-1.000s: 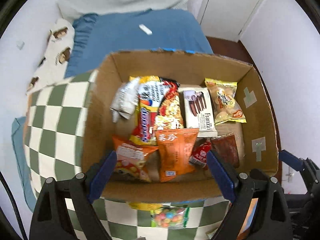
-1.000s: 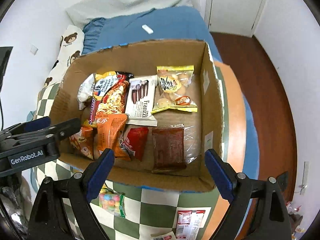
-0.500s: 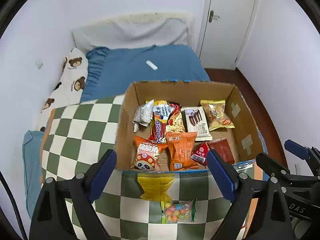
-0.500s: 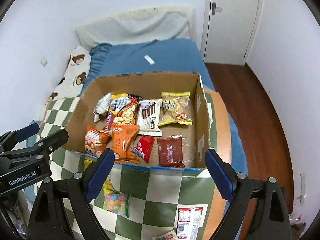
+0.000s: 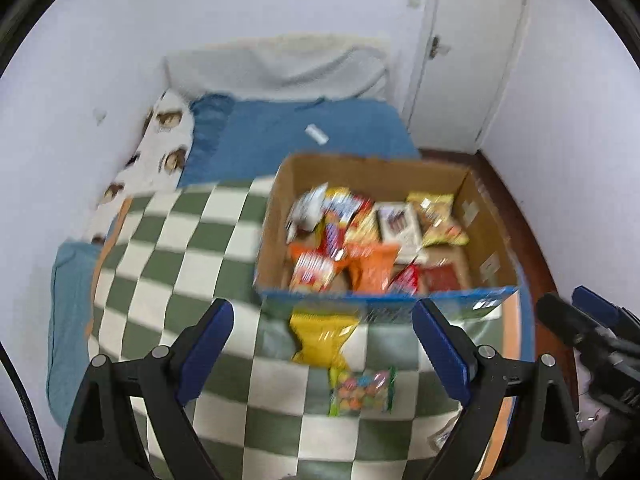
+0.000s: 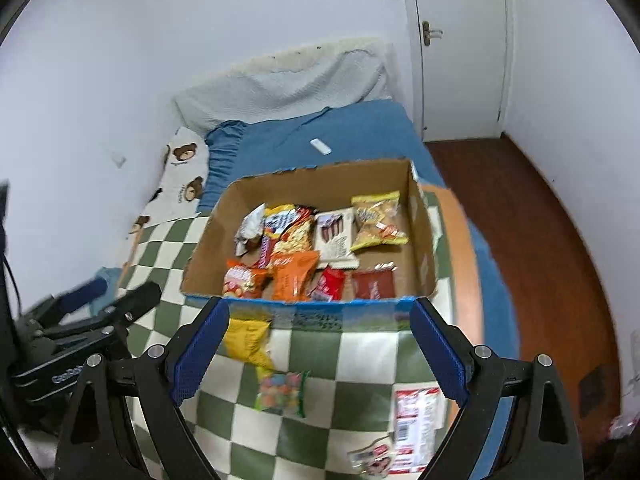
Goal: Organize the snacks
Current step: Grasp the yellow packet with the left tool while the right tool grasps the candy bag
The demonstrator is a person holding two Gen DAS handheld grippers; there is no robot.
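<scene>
Currently both grippers' fingers [image 5: 208,332] [image 6: 436,340] stand apart and empty above the snack-filled cardboard box [image 6: 424,232].

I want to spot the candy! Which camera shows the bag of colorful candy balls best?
The left wrist view: the candy bag lies near the middle, whole, between the fingers. In the right wrist view it is also whole, but blurrier and off beside one blue finger.

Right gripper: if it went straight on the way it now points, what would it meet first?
Probably the cardboard box, at its blue-edged near wall, which sits between the open right gripper fingers. Depth is unclear, so it might land on the checked blanket just short of it.
</scene>
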